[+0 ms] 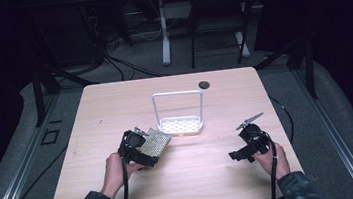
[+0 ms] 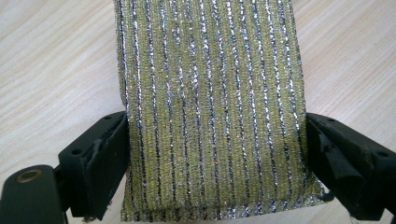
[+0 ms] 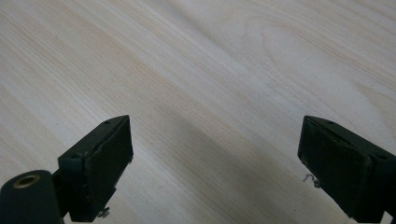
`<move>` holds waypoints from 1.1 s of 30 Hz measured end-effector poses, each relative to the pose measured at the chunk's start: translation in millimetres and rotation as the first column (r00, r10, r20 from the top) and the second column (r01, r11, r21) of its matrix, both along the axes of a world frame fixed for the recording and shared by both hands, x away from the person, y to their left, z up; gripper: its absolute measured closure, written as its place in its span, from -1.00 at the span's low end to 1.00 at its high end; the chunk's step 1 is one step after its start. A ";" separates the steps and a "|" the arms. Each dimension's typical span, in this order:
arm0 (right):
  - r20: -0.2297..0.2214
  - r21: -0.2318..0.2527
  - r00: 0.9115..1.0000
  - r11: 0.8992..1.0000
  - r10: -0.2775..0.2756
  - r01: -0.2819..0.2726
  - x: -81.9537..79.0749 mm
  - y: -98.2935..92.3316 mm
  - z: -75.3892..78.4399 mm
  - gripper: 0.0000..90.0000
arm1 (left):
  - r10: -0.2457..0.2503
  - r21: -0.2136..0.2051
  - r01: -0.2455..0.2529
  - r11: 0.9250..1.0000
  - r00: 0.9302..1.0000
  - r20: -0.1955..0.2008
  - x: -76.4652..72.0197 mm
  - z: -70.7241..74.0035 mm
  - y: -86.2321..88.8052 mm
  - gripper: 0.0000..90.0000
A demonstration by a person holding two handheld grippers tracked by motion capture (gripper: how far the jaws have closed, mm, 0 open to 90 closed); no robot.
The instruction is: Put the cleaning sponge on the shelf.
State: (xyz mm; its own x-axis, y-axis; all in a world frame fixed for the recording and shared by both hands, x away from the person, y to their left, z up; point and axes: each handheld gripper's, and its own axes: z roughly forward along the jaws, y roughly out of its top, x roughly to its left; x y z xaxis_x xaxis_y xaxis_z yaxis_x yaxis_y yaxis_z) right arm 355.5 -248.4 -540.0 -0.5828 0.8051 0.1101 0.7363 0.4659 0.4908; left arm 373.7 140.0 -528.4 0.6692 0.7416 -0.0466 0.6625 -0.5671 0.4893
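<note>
**A:** Item one, the landmark?

**B:** White wire-handled tray [image 1: 181, 124], perforated base, tall loop handle upright, stood on the wooden table [image 1: 114, 101]. All places were taken from it.

**A:** Item two?

**B:** Scouring pad [image 1: 156, 142], yellow-green with silver thread in stripes. It lay just beside the tray's near-left corner, close to it; contact could not be told from the high view.

**A:** Who had it?

**B:** Left gripper [image 1: 137, 151], at the pad's end away from the tray. The left gripper view showed the pad [image 2: 210, 107] between the two black jaws, both pads pressed to its edges, table grain under it. The high view did not show that contact.

**A:** Item three?

**B:** Right gripper [image 1: 249, 146], well apart from the tray, to its near right, held in the person's hand [image 1: 272, 158]. The right gripper view showed its jaws spread wide with bare wood between them.

**A:** Obstructions?

**B:** The handle loop stood over the tray's far side. A dark round grommet [image 1: 204, 85] sat in the table beyond the tray, to its right. Between pad and tray base, bare table.
</note>
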 end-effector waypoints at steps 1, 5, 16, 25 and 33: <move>-0.001 0.001 1.000 1.000 0.000 0.000 0.0 0.0 0.0 -0.79 | 0.000 -0.002 0.000 1.000 1.000 0.001 -0.1 0.0 -0.8 -0.76; 0.000 0.000 1.000 1.000 0.000 0.000 0.0 0.0 0.0 -0.79 | -0.007 -0.001 0.007 1.000 1.000 0.001 -0.1 0.1 -3.2 -0.76; 0.001 -0.009 1.000 1.000 0.007 -0.007 0.2 -0.9 0.2 -0.79 | -0.019 -0.007 0.019 1.000 1.000 0.008 0.2 1.5 -9.8 -0.76; 0.000 -0.008 1.000 1.000 0.006 -0.006 0.1 -1.0 0.3 -0.79 | -0.030 -0.016 0.031 0.999 0.999 0.014 3.1 3.2 -17.0 -0.76; -0.004 -0.003 1.000 1.000 -0.006 0.006 -0.6 -0.9 0.9 -0.79 | -0.037 -0.027 0.037 0.999 0.999 0.016 6.3 5.1 -24.3 -0.76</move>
State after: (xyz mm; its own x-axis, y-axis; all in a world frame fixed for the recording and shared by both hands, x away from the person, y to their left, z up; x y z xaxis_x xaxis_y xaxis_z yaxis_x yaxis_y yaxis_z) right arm 354.9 -249.3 -539.1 -0.5773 0.8091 0.1100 0.7411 0.4626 0.4866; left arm 380.1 115.7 -523.3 0.6969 0.7150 -0.0555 0.6334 -0.5773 0.5153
